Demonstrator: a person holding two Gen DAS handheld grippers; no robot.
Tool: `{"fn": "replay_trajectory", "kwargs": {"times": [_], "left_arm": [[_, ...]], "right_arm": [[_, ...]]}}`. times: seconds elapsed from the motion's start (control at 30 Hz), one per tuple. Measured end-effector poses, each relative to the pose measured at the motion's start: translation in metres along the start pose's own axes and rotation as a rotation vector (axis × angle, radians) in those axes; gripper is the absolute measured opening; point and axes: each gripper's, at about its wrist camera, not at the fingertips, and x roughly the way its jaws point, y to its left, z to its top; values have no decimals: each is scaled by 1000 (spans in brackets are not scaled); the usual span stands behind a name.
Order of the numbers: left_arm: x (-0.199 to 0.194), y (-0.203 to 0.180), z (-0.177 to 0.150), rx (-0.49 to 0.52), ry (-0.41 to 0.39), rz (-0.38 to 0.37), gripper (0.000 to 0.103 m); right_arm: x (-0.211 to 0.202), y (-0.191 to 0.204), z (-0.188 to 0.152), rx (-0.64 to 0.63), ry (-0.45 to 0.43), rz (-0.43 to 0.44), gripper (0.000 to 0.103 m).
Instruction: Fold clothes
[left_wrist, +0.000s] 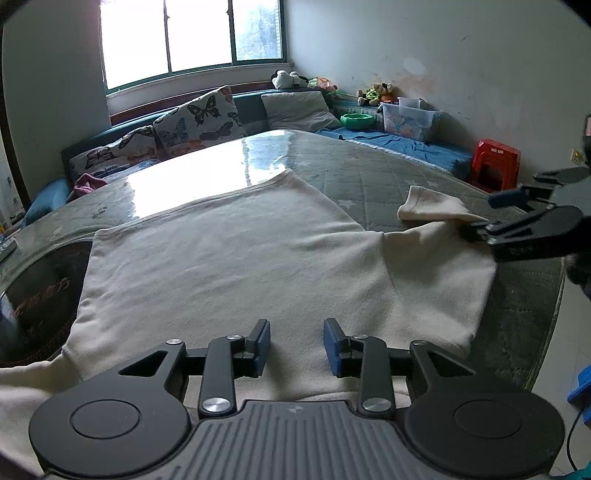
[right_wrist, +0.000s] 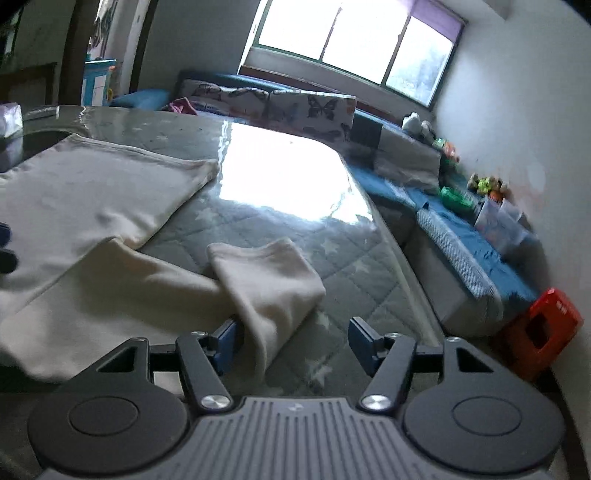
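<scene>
A cream long-sleeved top (left_wrist: 236, 266) lies spread flat on the round glass-topped table (left_wrist: 388, 173). My left gripper (left_wrist: 296, 345) is open and empty, low over the near part of the top. The top's right sleeve (left_wrist: 432, 210) lies bent back on itself near the table's right side. In the right wrist view the top (right_wrist: 85, 199) is at left and the sleeve (right_wrist: 273, 280) runs between the fingers of my right gripper (right_wrist: 293, 345), which is open around it. The right gripper also shows in the left wrist view (left_wrist: 487, 218), at the sleeve.
A sofa with butterfly cushions (left_wrist: 199, 118) curves behind the table under a window. A clear plastic box (left_wrist: 408, 118), a green bowl (left_wrist: 356, 121) and soft toys sit on the blue bench at right. A red stool (left_wrist: 495, 164) stands by the table's right edge.
</scene>
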Motion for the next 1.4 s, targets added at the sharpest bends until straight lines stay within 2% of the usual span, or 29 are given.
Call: {"fn": "replay_trajectory", "kwargs": {"times": [0.17, 0.27, 0.4, 0.57, 0.7, 0.8, 0.87, 1.07, 1.13, 1.23, 1.4], "left_arm": [[-1, 0, -1, 2, -3, -2, 35], [-1, 0, -2, 3, -5, -2, 35], [-1, 1, -2, 3, -5, -1, 38], [-1, 1, -2, 3, -3, 2, 39], [-1, 0, -2, 3, -2, 4, 39], [-2, 0, -2, 5, 0, 3, 39], [-3, 0, -2, 7, 1, 3, 39], [-13, 0, -7, 15, 11, -1, 39], [-19, 3, -10, 10, 14, -4, 39], [-31, 9, -17, -4, 16, -6, 39], [-52, 21, -25, -1, 21, -36, 39]], "right_arm": [[9, -3, 5, -24, -50, -166, 69], [7, -23, 1, 70, -38, -189, 75], [10, -49, -9, 182, -5, -198, 75], [10, -62, -10, 230, -8, -219, 75], [9, -61, -5, 218, -34, -163, 75], [16, -57, -2, 214, -35, -72, 75], [26, -57, -4, 235, -5, -8, 73], [37, -66, -2, 230, 9, -54, 70], [31, -66, -1, 229, 0, -38, 69], [15, -59, 0, 198, -26, 35, 69], [-3, -35, 6, 146, -51, 212, 69]]}}
